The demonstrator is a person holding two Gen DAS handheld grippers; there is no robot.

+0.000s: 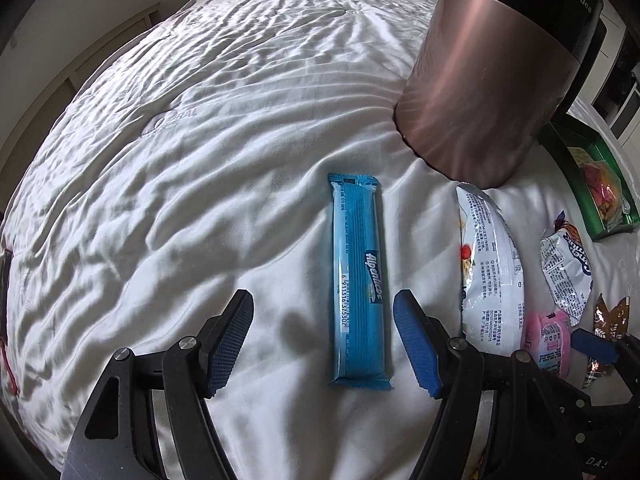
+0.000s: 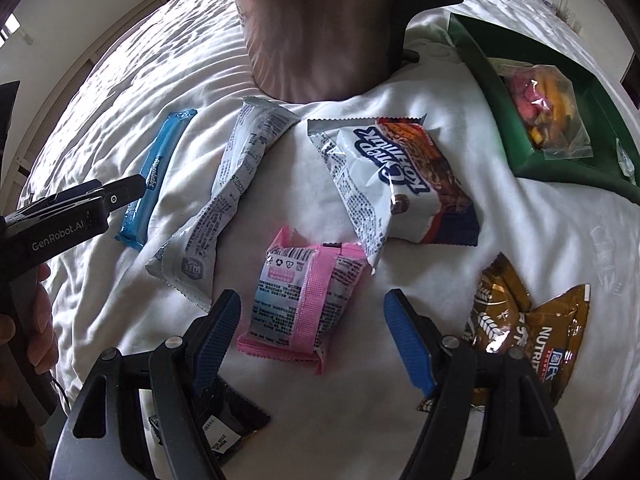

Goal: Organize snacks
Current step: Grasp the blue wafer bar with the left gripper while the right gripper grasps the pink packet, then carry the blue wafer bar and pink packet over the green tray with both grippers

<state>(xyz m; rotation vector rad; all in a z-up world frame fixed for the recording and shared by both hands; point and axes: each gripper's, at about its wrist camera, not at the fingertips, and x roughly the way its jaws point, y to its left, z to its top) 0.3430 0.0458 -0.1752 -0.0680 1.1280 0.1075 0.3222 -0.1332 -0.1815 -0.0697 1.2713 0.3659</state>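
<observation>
A long blue Alpenliebe bar (image 1: 358, 280) lies on the white bedsheet between the fingers of my left gripper (image 1: 324, 346), which is open around its near half. It also shows in the right wrist view (image 2: 154, 178). My right gripper (image 2: 312, 342) is open around a pink snack pack (image 2: 302, 300). A long white packet (image 2: 224, 204), a white and brown cookie bag (image 2: 394, 184), two brown sachets (image 2: 524, 320) and a black packet (image 2: 230, 430) lie around it. A green tray (image 2: 536, 160) at the right holds a clear bag of sweets (image 2: 544, 108).
A copper and black kettle (image 2: 320, 24) stands on the bed just behind the snacks, with its handle to the right. It also shows in the left wrist view (image 1: 488, 80). The rumpled white sheet (image 1: 180, 160) stretches to the left and far side.
</observation>
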